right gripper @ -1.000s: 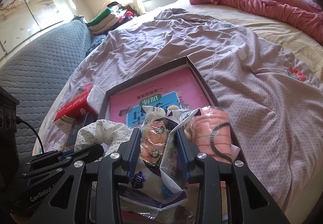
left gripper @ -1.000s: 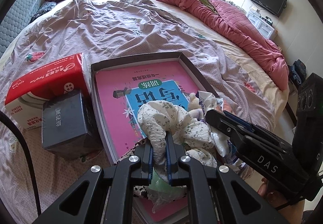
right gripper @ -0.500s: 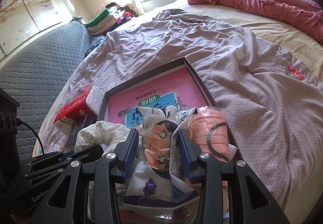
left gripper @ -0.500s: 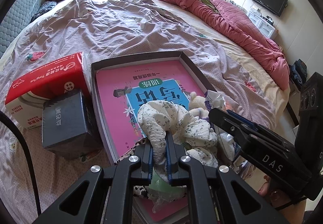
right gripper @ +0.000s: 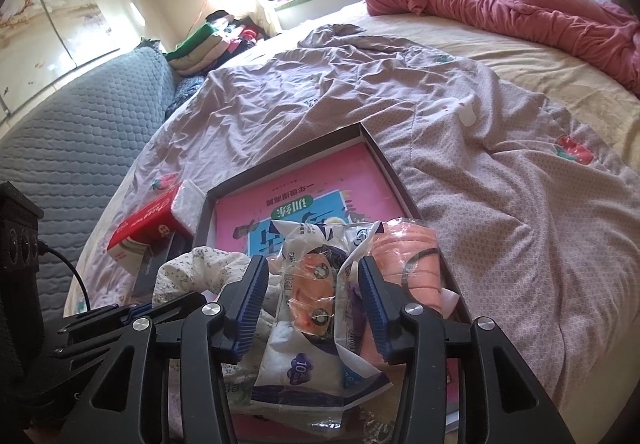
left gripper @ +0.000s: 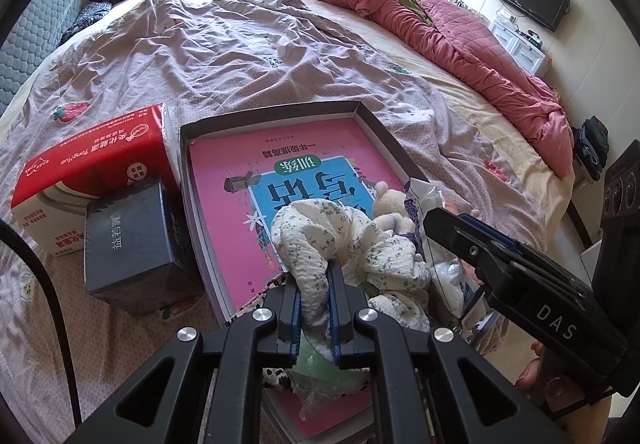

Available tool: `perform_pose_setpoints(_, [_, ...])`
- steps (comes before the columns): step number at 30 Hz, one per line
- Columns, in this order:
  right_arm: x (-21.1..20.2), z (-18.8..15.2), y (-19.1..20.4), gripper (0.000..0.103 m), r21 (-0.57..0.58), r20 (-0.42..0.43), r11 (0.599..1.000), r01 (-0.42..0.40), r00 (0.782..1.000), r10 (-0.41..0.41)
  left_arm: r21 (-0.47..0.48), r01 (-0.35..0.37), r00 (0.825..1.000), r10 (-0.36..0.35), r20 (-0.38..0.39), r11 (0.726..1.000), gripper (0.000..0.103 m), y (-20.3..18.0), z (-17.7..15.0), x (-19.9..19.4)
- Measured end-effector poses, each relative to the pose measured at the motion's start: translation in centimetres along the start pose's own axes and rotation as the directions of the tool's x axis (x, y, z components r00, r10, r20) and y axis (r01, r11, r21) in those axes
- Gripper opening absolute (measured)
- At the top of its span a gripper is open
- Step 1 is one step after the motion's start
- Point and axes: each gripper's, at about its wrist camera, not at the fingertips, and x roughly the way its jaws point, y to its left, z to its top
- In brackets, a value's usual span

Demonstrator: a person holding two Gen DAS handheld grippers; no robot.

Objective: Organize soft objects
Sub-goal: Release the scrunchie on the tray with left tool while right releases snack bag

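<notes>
Floral cloth (left gripper: 340, 240) is clamped between the left gripper (left gripper: 314, 308) jaws, over the tray (left gripper: 280, 109).
Right gripper (right gripper: 312, 304) jaws are held apart around a plastic packet (right gripper: 316, 308); a red tissue box (left gripper: 92, 167) is seen at 9 o'clock of the tray.

The right gripper (right gripper: 312, 300) is hovering over a plastic packet (right gripper: 316, 308), jaws standing apart on either side of it. The packet is lying in a dark tray (right gripper: 384, 159) on the bed (right gripper: 500, 183), beside a floral cloth (right gripper: 200, 272) and a pink bundle (right gripper: 416, 260).
</notes>
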Motion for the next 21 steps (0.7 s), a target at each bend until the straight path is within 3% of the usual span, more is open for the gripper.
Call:
perform_pose_setpoints(12, [-0.7,-0.1,-0.3,0.055,0.006,0.010,1.000,0.020,1.000,-0.020,0.003,0.006,1.000,-0.006,-0.004,1.000,0.011,-0.2,0.0,0.0])
perform_pose_setpoints(17, [-1.0,-0.1,-0.5,0.055,0.016,0.008,1.000,0.022,1.000,-0.022,0.000,0.006,1.000,-0.006,-0.002,1.000,0.018,-0.2,0.0,0.0])
perform_pose_setpoints(21, [-1.2,-0.1,-0.6,0.055,0.019,0.016,0.999,0.026,1.000,-0.026,-0.005,0.005,1.000,-0.005,0.000,1.000,0.032,-0.1,0.0,-0.3])
